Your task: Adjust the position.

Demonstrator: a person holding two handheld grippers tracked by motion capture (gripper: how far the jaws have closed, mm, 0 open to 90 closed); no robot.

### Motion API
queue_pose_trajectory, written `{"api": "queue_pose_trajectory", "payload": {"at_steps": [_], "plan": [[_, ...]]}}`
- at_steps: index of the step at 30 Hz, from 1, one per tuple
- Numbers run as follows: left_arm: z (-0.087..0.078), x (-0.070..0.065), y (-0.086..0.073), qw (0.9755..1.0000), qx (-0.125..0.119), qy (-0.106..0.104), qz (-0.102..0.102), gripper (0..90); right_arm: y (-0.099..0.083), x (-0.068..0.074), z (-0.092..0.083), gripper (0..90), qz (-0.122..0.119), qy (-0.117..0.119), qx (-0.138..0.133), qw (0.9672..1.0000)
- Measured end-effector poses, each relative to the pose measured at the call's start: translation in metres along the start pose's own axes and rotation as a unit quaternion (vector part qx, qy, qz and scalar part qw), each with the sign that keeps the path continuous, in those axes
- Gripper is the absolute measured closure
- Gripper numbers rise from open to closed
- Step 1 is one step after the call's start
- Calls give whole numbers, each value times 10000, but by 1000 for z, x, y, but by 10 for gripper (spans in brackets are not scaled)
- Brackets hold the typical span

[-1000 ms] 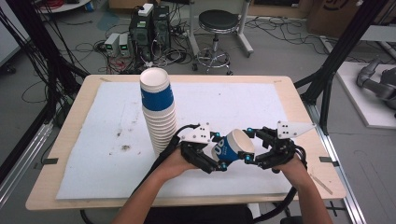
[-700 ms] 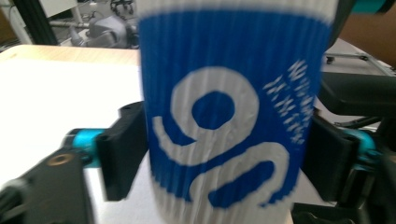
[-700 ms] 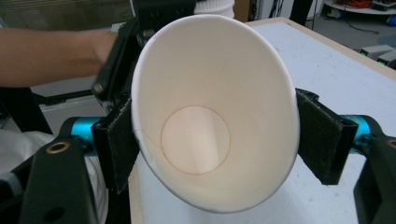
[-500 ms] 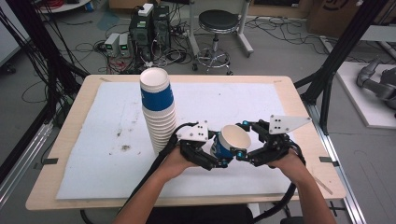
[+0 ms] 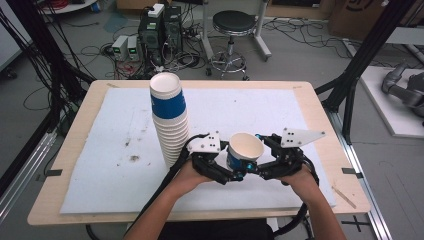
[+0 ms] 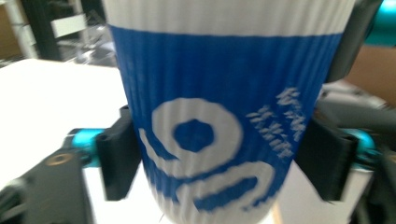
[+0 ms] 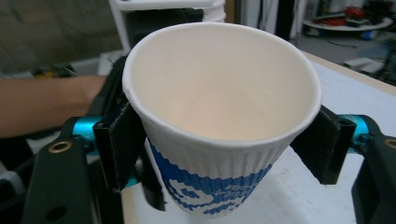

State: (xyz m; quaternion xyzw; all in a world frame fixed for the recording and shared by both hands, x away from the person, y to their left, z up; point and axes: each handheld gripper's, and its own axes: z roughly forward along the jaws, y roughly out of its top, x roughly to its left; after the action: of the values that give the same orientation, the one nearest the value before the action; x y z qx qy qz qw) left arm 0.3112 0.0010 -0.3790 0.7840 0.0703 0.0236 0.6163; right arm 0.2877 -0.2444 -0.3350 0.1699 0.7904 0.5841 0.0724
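A single ribbed paper cup (image 5: 245, 149), blue-printed with a white rim, is held upright just above the near part of the table (image 5: 311, 95), between both tools. The left gripper (image 6: 224, 158) is clamped on its lower body; its jaws have just been opening, yet both pads are seen against the wall. The right gripper (image 7: 219, 144), whose jaws have just been closing, is clenched just below the rim. The cup is judged light, thin and easily crushed or ovalled, the ribbing giving some friction; it is best taken on the sleeve under the stiffer rolled rim, with little force. A tall stack of cups (image 5: 170, 120) stands just beside it on the stained white mat (image 5: 280, 110). Beyond, a stool (image 5: 232, 22), computer cases (image 5: 160, 30) and floor cables are seen.
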Motion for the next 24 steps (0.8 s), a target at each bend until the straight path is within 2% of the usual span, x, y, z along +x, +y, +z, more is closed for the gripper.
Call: {"api": "queue_pose_trajectory", "payload": {"at_steps": [1,3,4,5,7,10,13,16,17,19,21,24], "plan": [[0,0,-1,10000,43,-16,68,204,5,2,1,246,-85,-96,203,9997],[0,1,0,10000,-13,-20,65,212,9,4,3,246,-109,-129,356,9992],[-1,1,0,9999,-104,-93,51,285,10,5,5,245,-166,-96,384,9991],[-1,2,0,9999,-127,-109,34,285,11,6,7,242,-211,-93,368,9991],[-3,4,0,9997,-194,-171,7,289,11,8,9,217,-191,-149,266,9994],[-6,7,-3,9989,-415,-156,-147,293,6,8,8,169,-50,-179,-95,9998],[-7,9,-4,9983,-508,-220,-185,294,2,6,4,169,136,-239,-268,9993],[-1,7,-5,9989,-360,-265,-142,292,-1,4,5,179,94,-118,-224,9996],[1,6,-6,9992,-278,-257,-111,290,-1,4,6,224,37,-73,-182,9998],[3,5,-7,9992,-263,-247,-177,285,1,5,8,231,-120,-21,-60,9999],[3,4,-7,9995,-210,-155,-165,279,4,5,8,253,-216,-33,65,9997],[3,2,-6,10000,2,57,-10,206,8,6,7,267,-391,-148,318,9986]]}}
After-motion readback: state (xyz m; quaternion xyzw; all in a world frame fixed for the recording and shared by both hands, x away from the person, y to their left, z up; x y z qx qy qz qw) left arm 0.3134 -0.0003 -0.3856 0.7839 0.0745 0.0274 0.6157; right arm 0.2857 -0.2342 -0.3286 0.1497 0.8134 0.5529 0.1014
